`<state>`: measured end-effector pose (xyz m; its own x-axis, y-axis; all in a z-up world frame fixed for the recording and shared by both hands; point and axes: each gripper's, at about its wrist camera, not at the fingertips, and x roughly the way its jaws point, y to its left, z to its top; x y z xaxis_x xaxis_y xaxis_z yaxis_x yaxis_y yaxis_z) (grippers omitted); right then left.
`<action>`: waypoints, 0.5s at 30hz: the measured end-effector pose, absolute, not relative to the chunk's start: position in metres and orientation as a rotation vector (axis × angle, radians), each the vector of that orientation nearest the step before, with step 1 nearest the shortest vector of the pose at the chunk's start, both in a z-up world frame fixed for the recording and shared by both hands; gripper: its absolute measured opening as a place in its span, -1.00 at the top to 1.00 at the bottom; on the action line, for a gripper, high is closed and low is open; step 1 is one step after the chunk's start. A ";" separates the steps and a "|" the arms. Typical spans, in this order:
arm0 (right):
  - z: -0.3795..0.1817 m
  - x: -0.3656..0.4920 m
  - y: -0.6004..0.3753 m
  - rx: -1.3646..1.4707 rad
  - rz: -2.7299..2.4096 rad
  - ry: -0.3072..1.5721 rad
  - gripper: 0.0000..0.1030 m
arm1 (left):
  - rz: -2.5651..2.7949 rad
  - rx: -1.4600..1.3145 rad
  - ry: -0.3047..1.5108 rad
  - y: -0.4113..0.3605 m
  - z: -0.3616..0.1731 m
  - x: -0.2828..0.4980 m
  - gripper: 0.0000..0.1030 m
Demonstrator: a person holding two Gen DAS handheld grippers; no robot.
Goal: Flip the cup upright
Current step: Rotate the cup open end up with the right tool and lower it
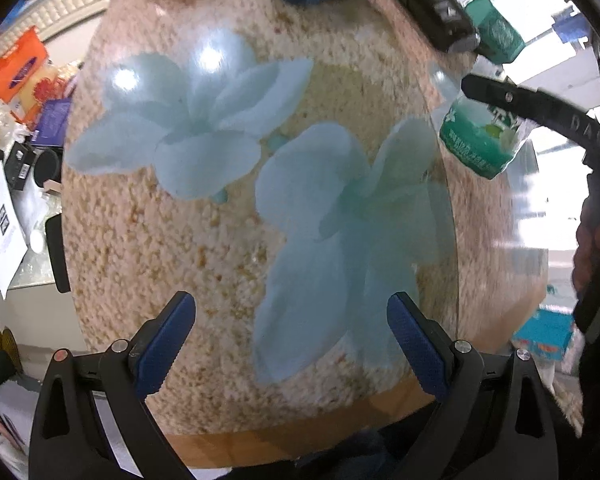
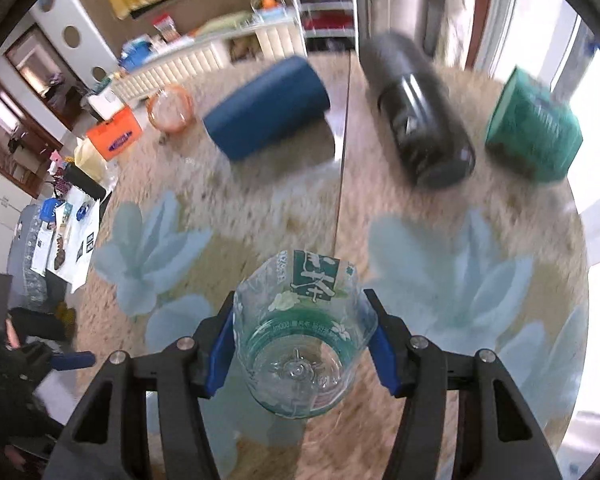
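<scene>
The biggest thing here is the round surface (image 1: 228,264), a speckled beige top with big pale-blue flower prints under glass, and it fills most of both views. At its far side, a dark blue cylinder (image 2: 266,108) lies on its side. Next to it on the right is a black cylinder (image 2: 418,114), also lying down, and then a green-labelled cup (image 2: 534,124) near the edge. A small orange-rimmed clear thing (image 2: 170,109) sits left of the blue one, too blurry to say what it is.

The right gripper (image 2: 300,344) has the cup (image 2: 302,336) pinched between its blue fingers (image 2: 220,354), which press on the cup's two sides. It's a clear plastic cup with a green label and white flowers. In the right wrist view the camera looks straight into its mouth down to the bottom, so it's pointing along the fingers. In the left wrist view the cup hangs under a black finger near the surface's right edge. Whether it touches the surface, can't tell.

The left gripper (image 1: 292,344) hangs over the near part of the surface with its fingers spread wide and nothing between them.
</scene>
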<state>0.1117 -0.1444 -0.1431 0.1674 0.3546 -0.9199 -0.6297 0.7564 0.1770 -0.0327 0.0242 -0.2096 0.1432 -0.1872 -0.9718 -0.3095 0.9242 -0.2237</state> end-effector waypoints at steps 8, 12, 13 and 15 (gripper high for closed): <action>-0.153 0.088 -0.152 -0.314 0.767 1.020 -0.09 | 0.139 -0.412 1.381 0.003 -0.207 -0.047 -0.90; -0.164 0.081 -0.156 -0.309 0.761 1.004 -0.09 | 0.177 -0.387 1.356 -0.002 -0.207 -0.057 -0.90; -0.164 0.079 -0.158 -0.301 0.761 0.996 -0.10 | 0.184 -0.389 1.357 -0.002 -0.208 -0.061 -0.90; -0.168 0.078 -0.159 -0.297 0.764 0.995 -0.13 | 0.196 -0.391 1.363 -0.001 -0.211 -0.067 -0.90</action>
<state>0.0785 -0.1589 -0.1678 0.3162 0.4405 -0.8402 -0.6974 0.7084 0.1089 -0.0666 -0.0007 -0.2111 0.2031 -0.0886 -0.9751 -0.3592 0.9197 -0.1584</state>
